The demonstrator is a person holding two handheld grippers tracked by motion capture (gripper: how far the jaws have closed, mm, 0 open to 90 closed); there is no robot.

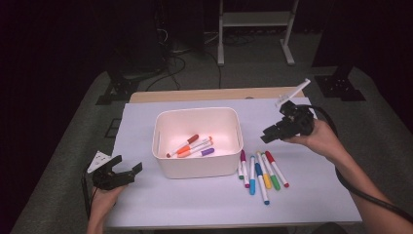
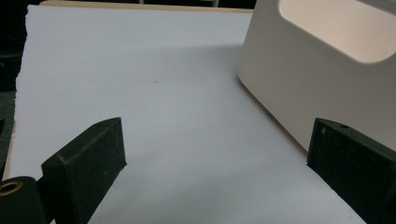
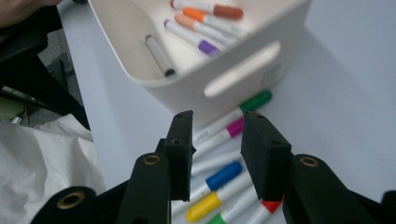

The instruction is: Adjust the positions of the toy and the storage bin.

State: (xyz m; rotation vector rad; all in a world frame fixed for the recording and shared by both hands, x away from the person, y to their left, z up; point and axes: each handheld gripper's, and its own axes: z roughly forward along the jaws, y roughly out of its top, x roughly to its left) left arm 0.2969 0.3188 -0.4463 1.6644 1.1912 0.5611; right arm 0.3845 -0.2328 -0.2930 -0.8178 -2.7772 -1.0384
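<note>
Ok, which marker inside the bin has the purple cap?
The marker lying nearest the bin's front wall; the other caps beside it are orange and brown-red.

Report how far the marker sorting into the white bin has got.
Done: four markers lie inside the white bin: brown, orange, purple and a dark-tipped one. In hand: nothing; the right gripper hovers empty above the table, and the left gripper waits open. Left: six markers on the table beside the bin.
</note>
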